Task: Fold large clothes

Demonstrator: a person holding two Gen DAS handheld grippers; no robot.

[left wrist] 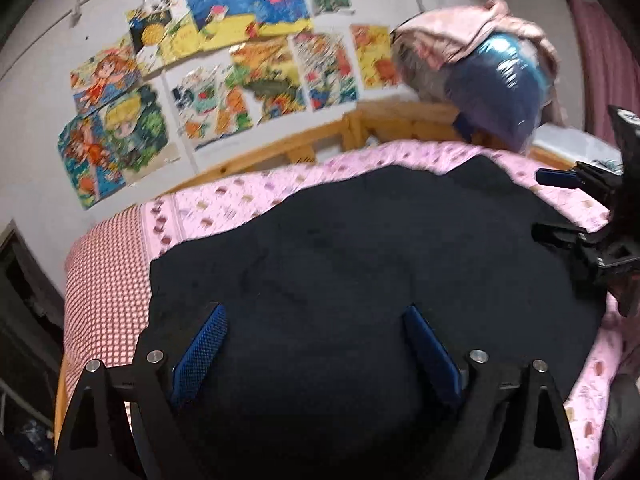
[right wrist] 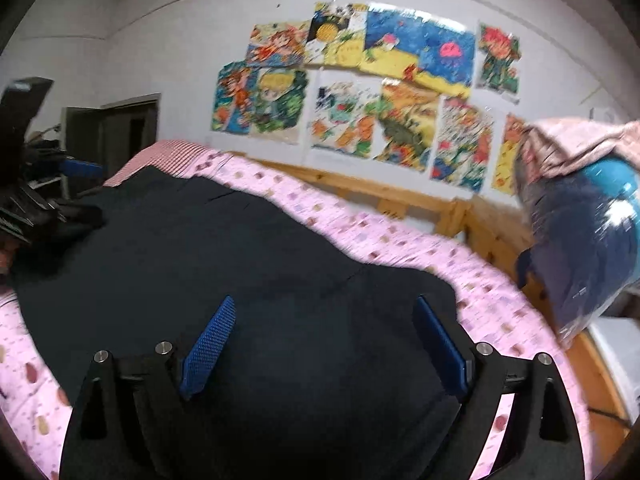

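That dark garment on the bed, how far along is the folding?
The dark garment lies spread flat on the pink bedspread, possibly folded once; I cannot tell. Nothing is in hand: the left gripper and right gripper hover open above it. Further folds look left to do.

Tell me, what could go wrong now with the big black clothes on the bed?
1. Both the left gripper and right gripper are open above the black garment, holding nothing, so a fold might slump.
2. Its far edge looks wavy on the pink bedspread; folding now could trap wrinkles.
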